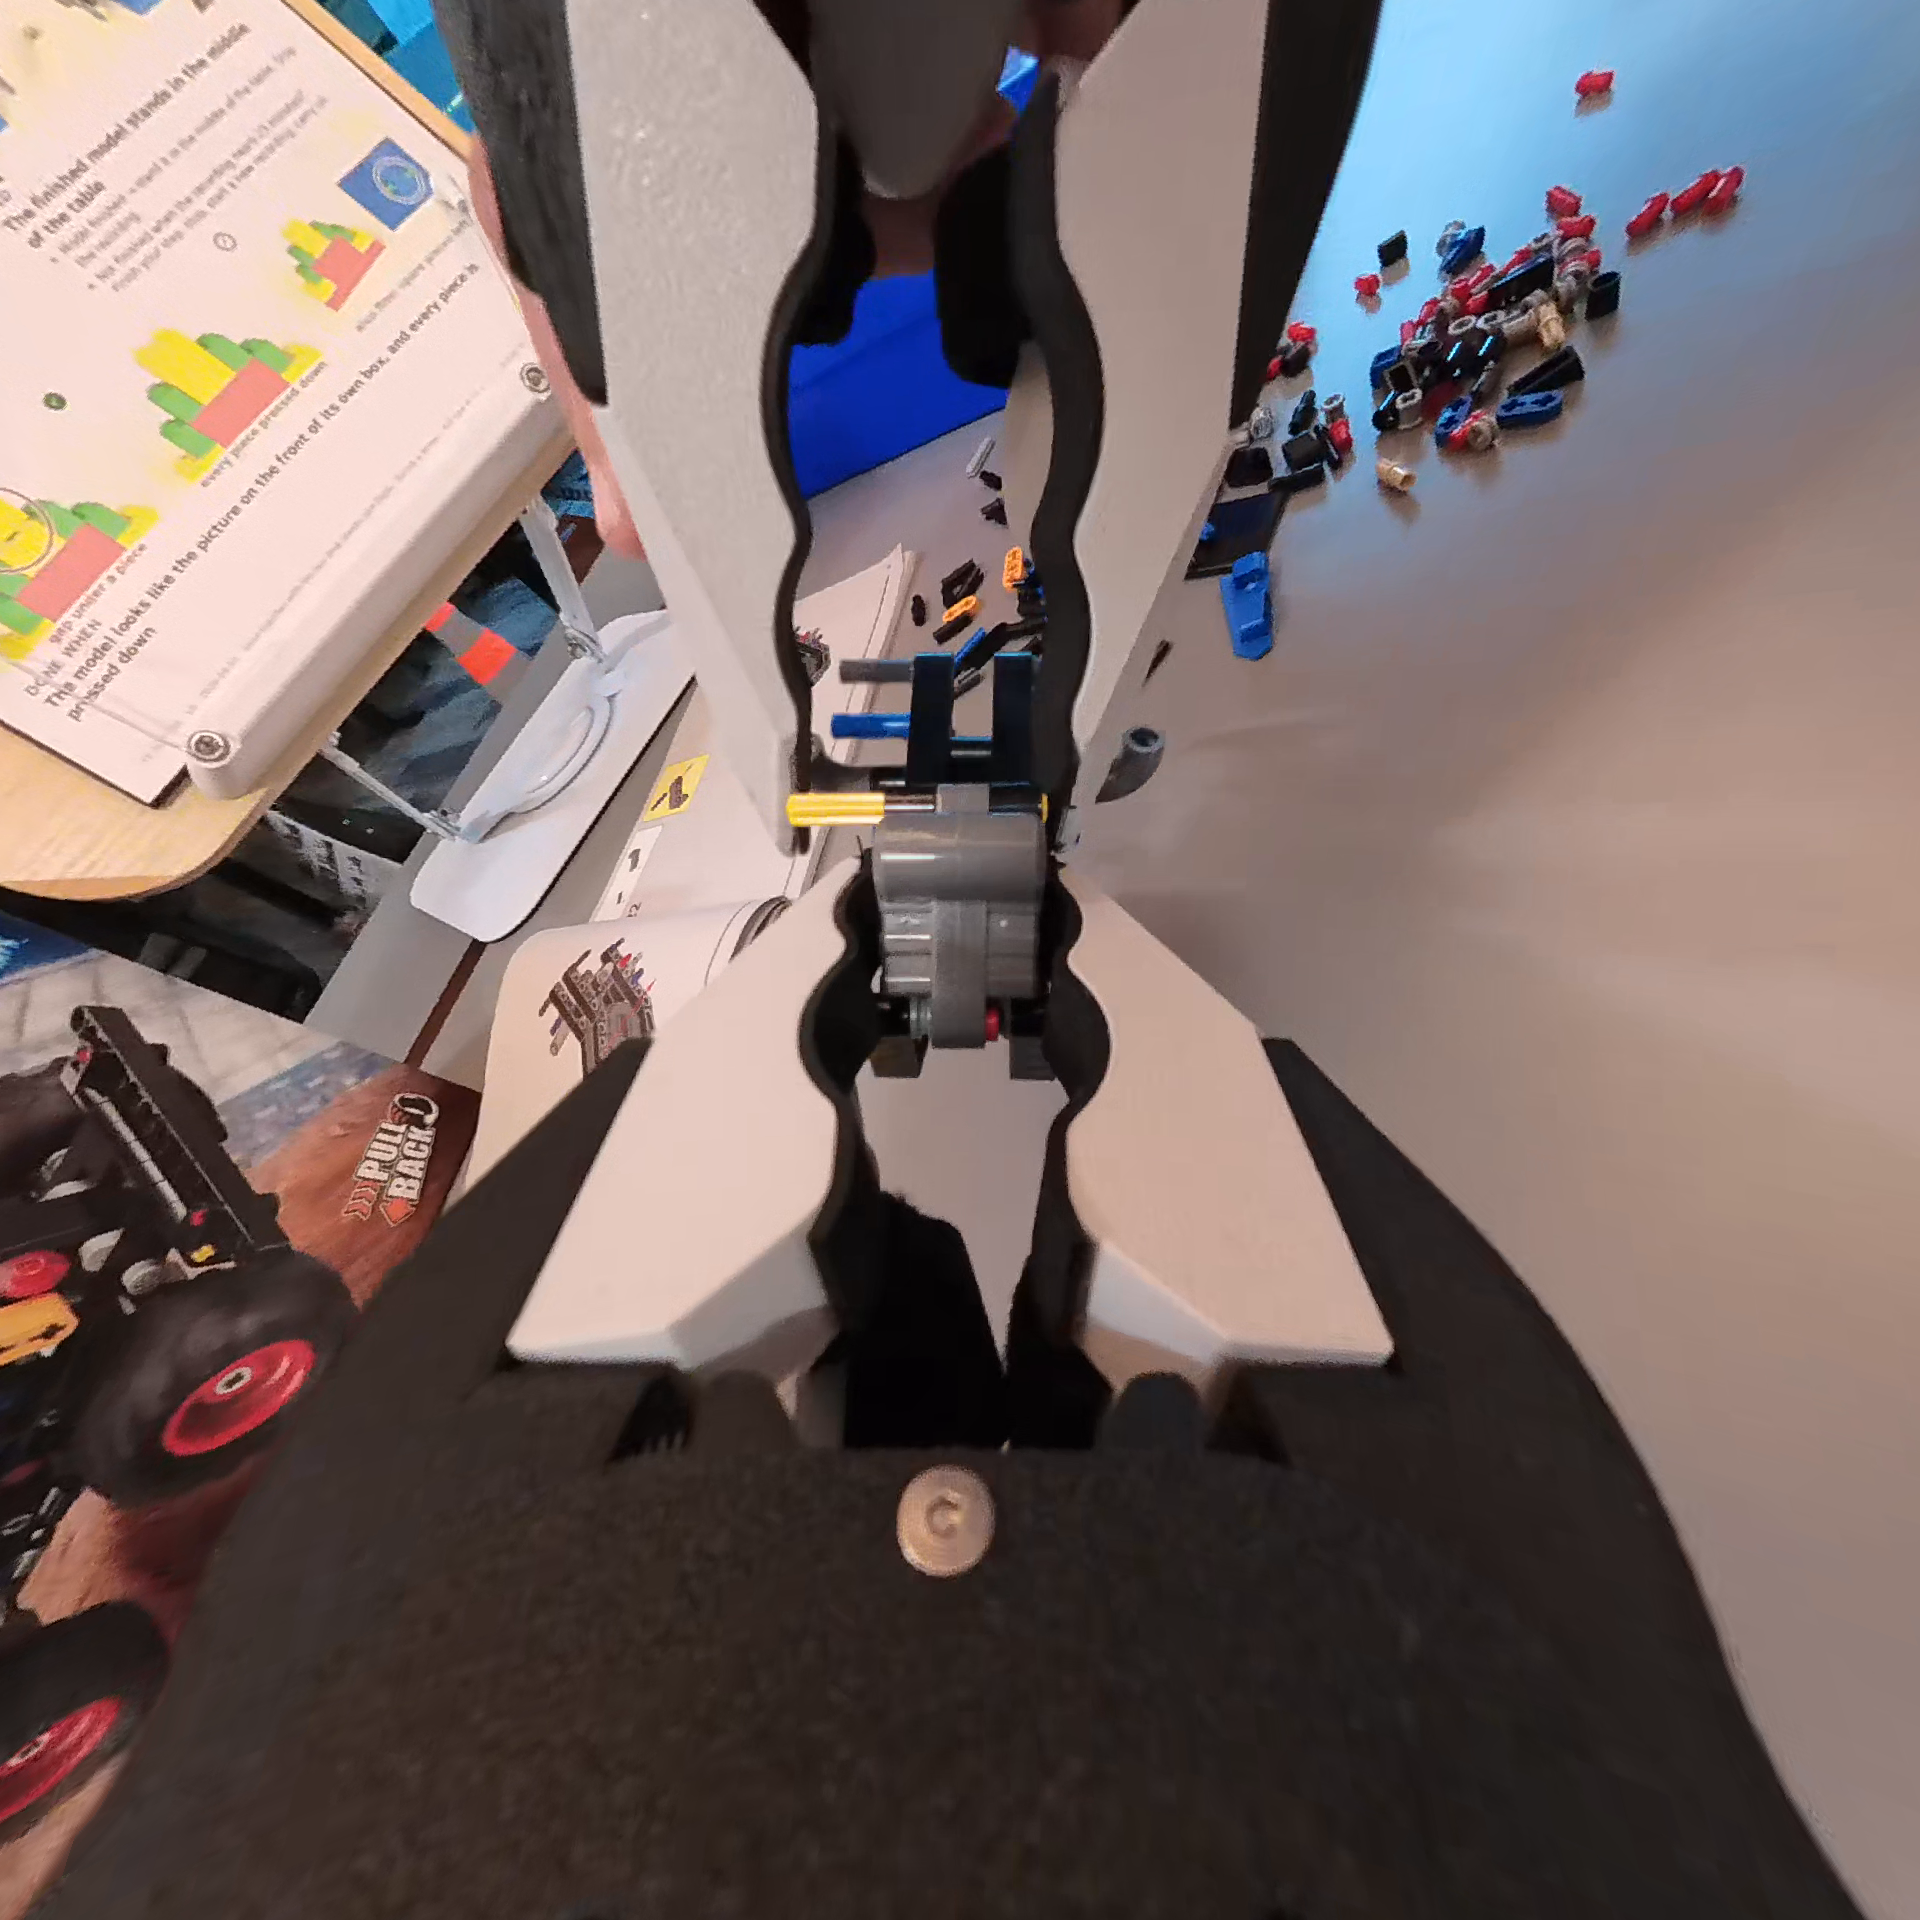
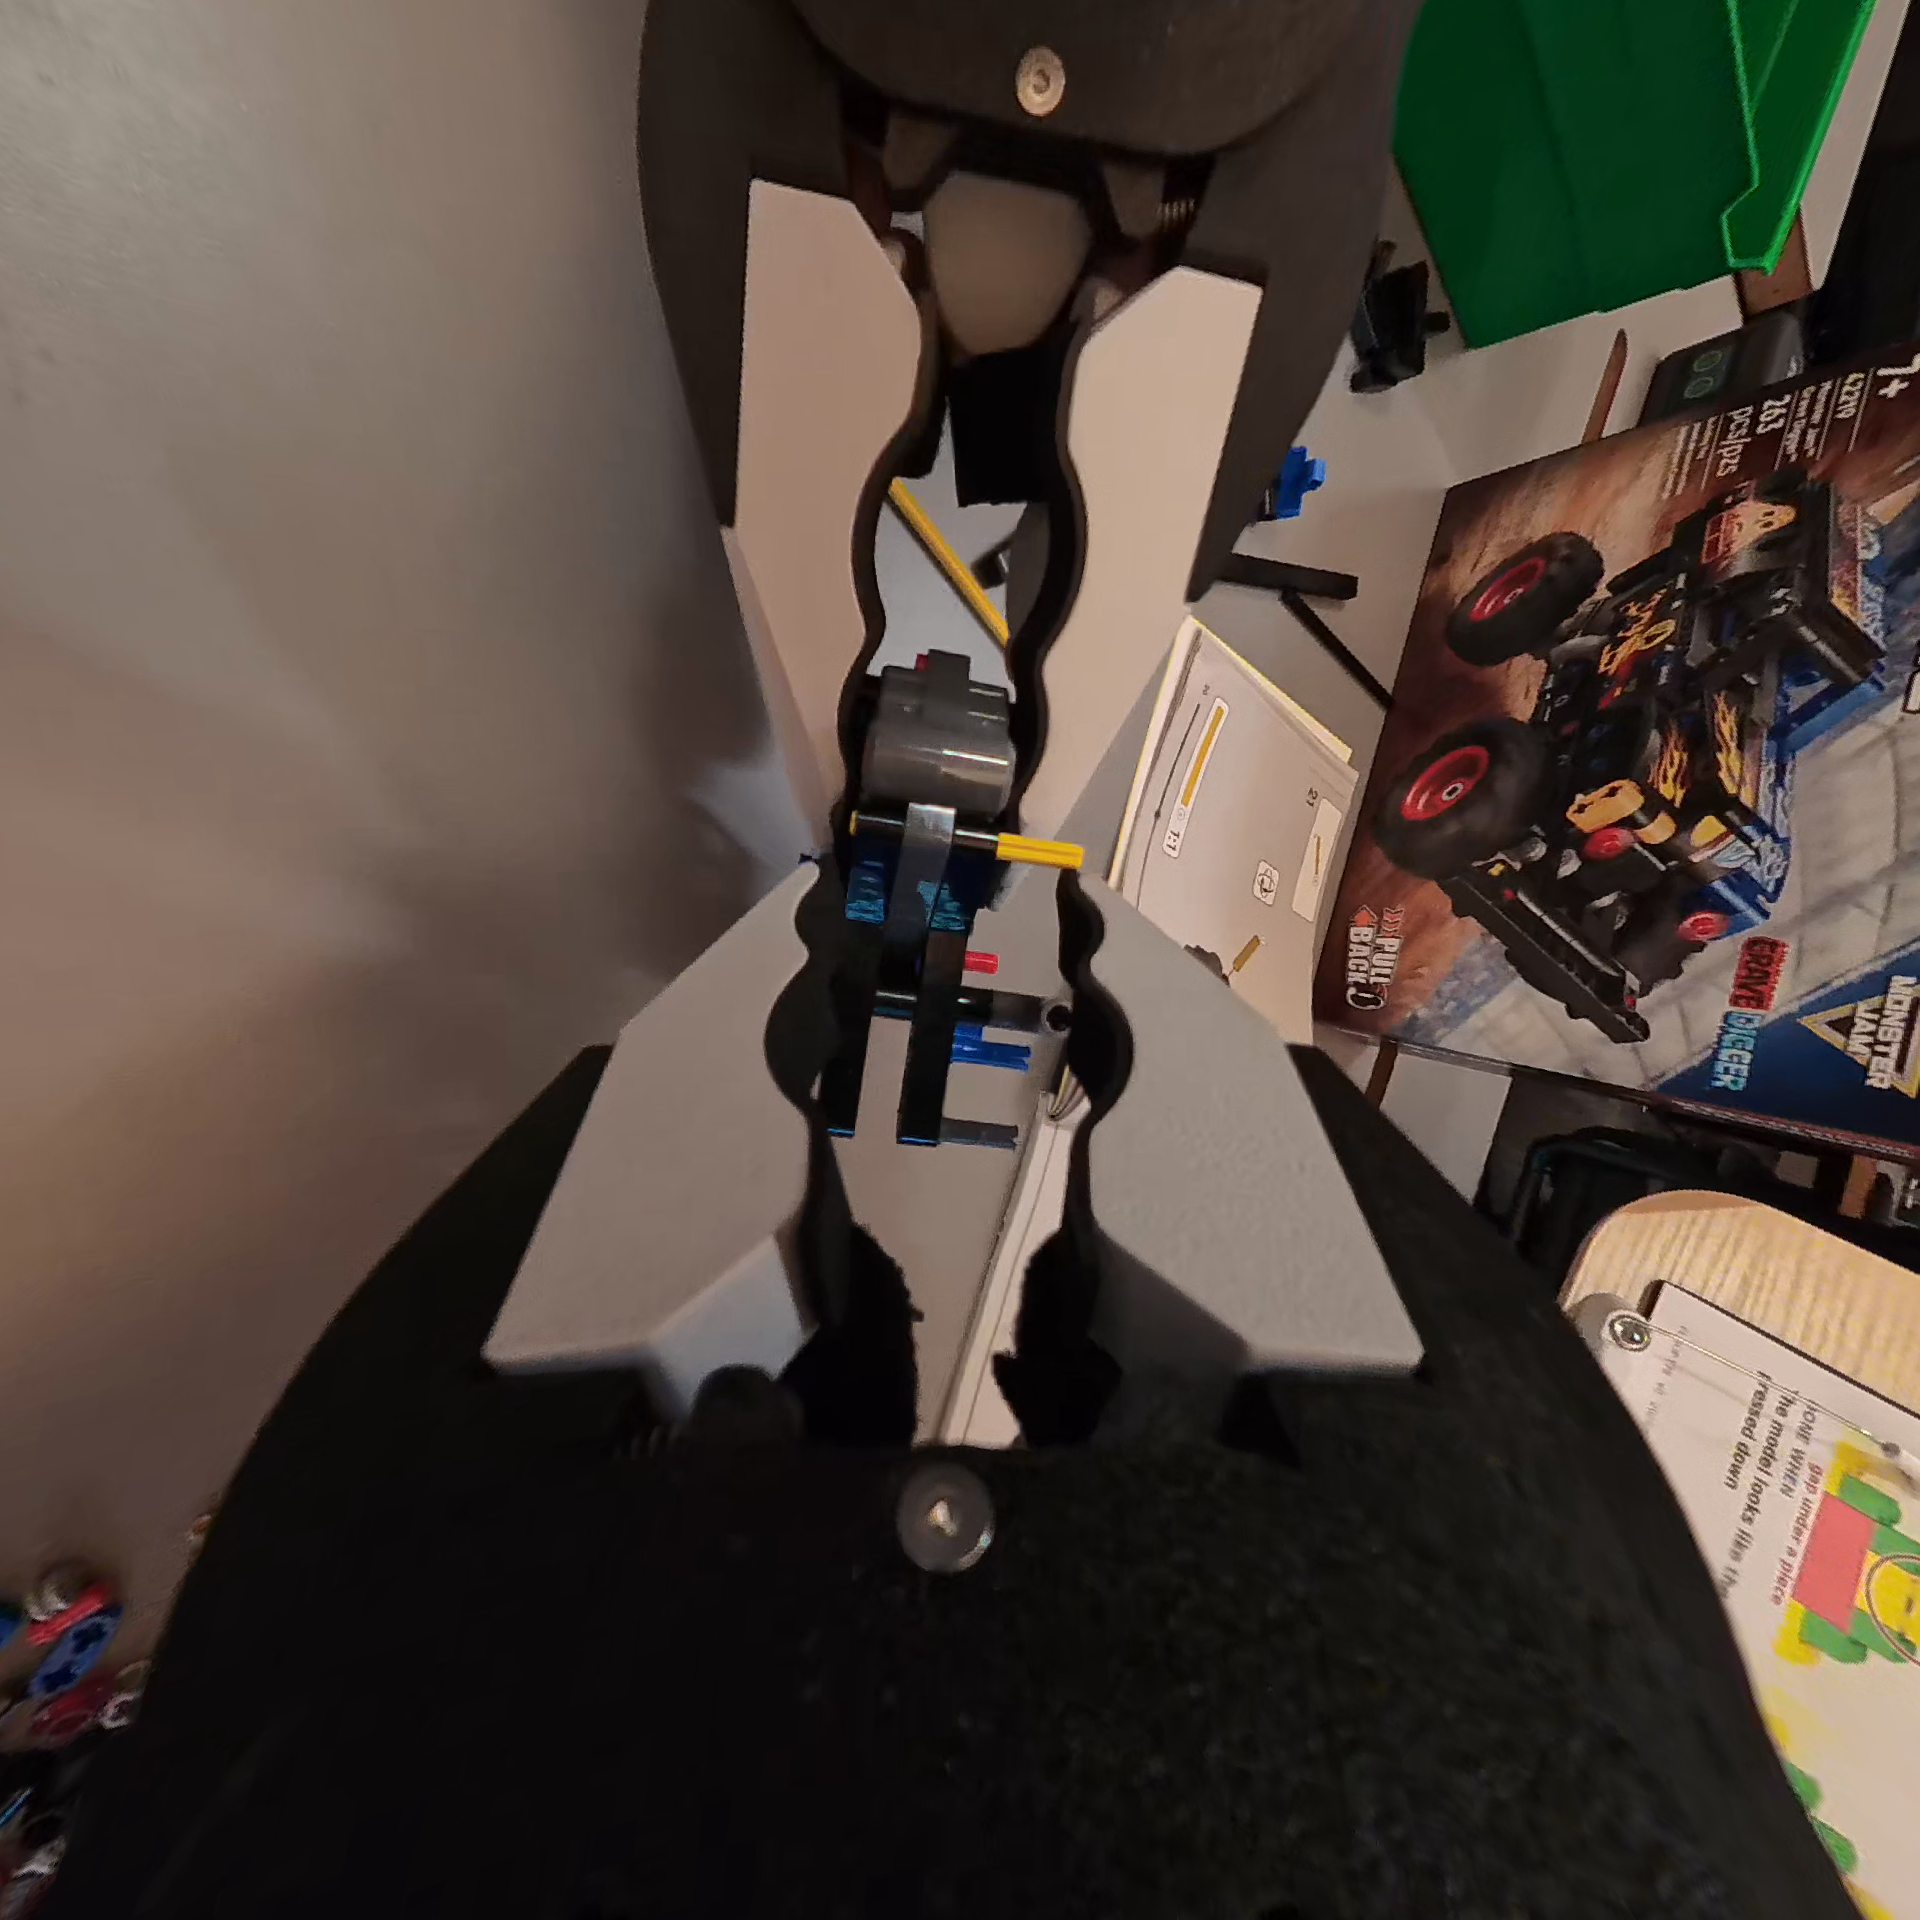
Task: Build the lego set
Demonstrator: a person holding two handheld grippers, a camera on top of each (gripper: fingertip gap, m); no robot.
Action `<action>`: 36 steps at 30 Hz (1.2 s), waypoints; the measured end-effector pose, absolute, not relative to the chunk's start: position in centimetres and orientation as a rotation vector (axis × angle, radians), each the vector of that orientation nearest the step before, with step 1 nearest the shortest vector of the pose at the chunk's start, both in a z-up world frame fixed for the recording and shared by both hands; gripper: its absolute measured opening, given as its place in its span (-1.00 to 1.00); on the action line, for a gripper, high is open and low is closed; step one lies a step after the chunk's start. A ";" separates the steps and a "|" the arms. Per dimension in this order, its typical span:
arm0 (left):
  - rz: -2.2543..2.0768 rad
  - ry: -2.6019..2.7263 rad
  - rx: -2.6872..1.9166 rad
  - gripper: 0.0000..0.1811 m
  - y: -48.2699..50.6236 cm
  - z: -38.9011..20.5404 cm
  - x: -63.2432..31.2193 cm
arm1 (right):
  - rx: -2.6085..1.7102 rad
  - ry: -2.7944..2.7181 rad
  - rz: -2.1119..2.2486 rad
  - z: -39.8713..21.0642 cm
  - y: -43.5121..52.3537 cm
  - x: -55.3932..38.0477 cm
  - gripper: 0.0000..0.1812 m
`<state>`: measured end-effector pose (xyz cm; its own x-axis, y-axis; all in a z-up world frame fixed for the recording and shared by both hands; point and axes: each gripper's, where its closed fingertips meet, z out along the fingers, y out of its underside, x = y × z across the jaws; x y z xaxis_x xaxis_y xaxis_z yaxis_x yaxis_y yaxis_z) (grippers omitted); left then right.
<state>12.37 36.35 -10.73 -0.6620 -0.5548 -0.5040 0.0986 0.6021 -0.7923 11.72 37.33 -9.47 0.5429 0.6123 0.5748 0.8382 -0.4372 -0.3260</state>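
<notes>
Assembly (image 1: pixel 956 914) of grey motor block, dark blue beams and a yellow axle (image 1: pixel 836 808), held above the bench (image 1: pixel 1558 935) between two opposed grippers. The left gripper (image 1: pixel 956 977) is clamped on the grey block end of the assembly; the right gripper (image 2: pixel 940 997) meets it tip to tip and is clamped on the dark blue beam end. Blue and grey pins project sideways from the beams, on the same side as the yellow axle. In the left wrist view, loose parts (image 1: pixel 1475 332) in red, blue, black and tan lie scattered on the bench well apart from the grippers, with a single blue piece (image 1: pixel 1247 606) nearer. An open booklet (image 2: pixel 1236 821) lies just beside the set's box (image 2: pixel 1662 748), which shows a monster truck with red wheels. A card (image 1: pixel 208 364) with brick diagrams stands on a stand at the bench edge. A green bin (image 2: pixel 1600 145) sits beyond the box.
</notes>
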 end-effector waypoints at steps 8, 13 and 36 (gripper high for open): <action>-1.043 2.049 -0.326 -0.72 36.4 -10.7 12.3 | -2.176 -1.135 -0.452 -9.4 37.5 11.4 -0.50; -1.003 2.046 -0.314 -0.72 36.6 -10.8 12.4 | -2.151 -1.171 -0.499 -9.4 37.7 11.3 -0.54; -1.054 2.055 -0.435 -0.72 36.9 -10.3 12.8 | -2.192 -1.038 -0.421 -8.8 37.6 11.2 -0.60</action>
